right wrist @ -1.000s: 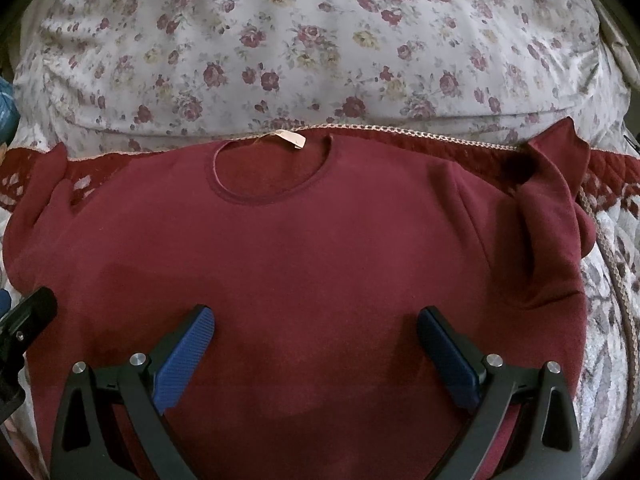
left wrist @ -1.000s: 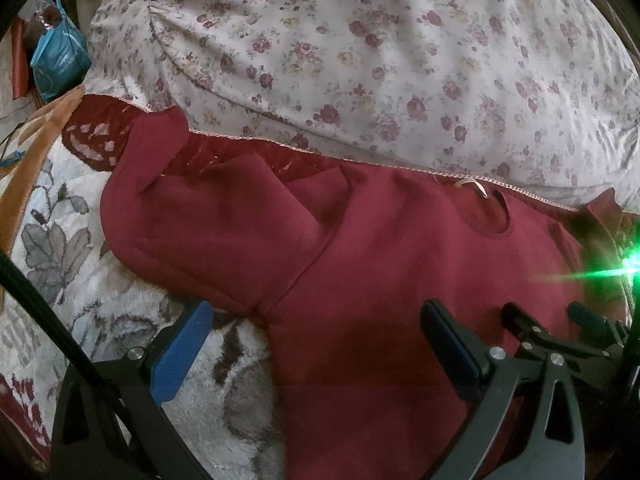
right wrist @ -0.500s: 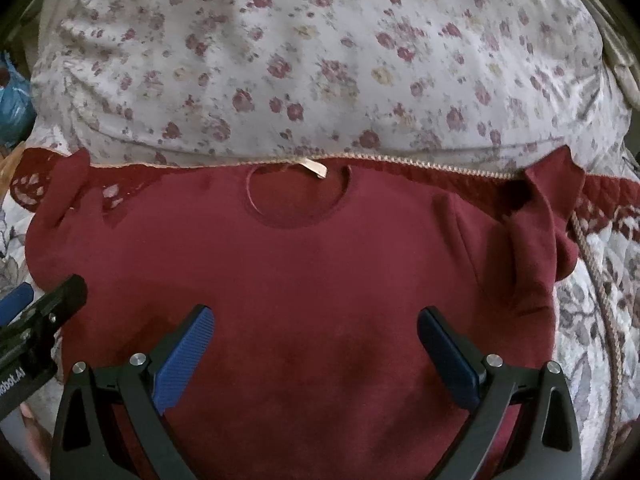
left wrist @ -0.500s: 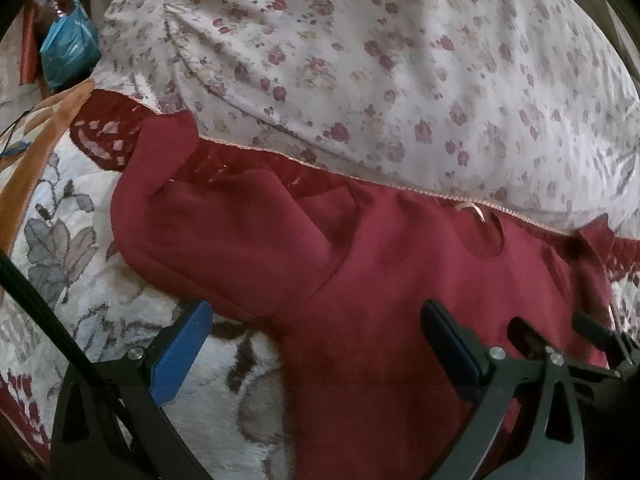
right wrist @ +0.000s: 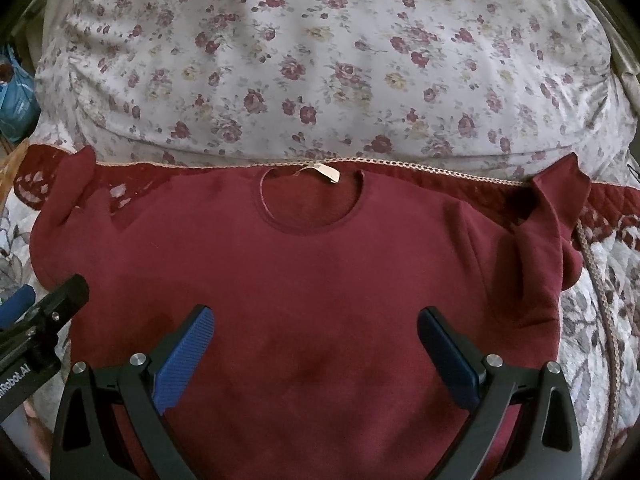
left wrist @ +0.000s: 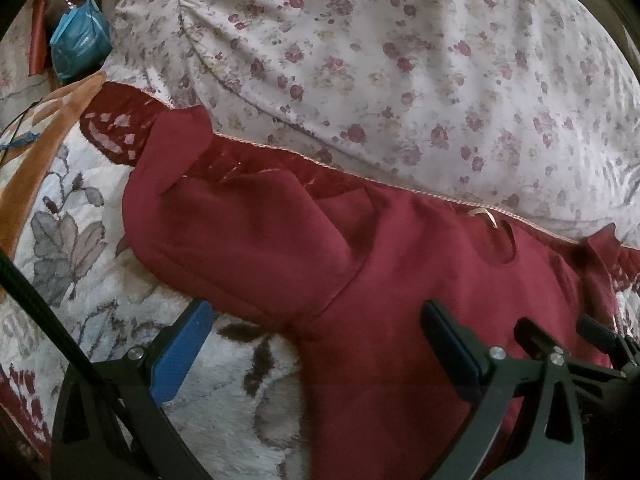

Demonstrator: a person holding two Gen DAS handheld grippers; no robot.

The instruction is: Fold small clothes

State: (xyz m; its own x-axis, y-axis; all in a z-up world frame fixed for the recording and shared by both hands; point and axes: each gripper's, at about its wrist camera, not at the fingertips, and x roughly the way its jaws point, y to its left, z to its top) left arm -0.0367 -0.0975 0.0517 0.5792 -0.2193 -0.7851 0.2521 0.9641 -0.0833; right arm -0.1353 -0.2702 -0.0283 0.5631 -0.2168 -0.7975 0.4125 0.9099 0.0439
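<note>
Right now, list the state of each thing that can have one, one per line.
Sweatshirt: spread flat, front up, not yet folded.
Left sleeve: bent back on itself, cuff end standing up.
Right sleeve: crumpled, cuff end standing up.
Neck label: showing at the collar.
Left gripper: jaws open, empty.
Right gripper: jaws open, empty.

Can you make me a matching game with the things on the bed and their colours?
Things:
1. sweater
2. pillow
3. neck tag
4. gripper pads

Colours:
A. blue
B. white with little roses
C. dark red
D. cream

Pairs: 1-C, 2-B, 3-D, 4-A
</note>
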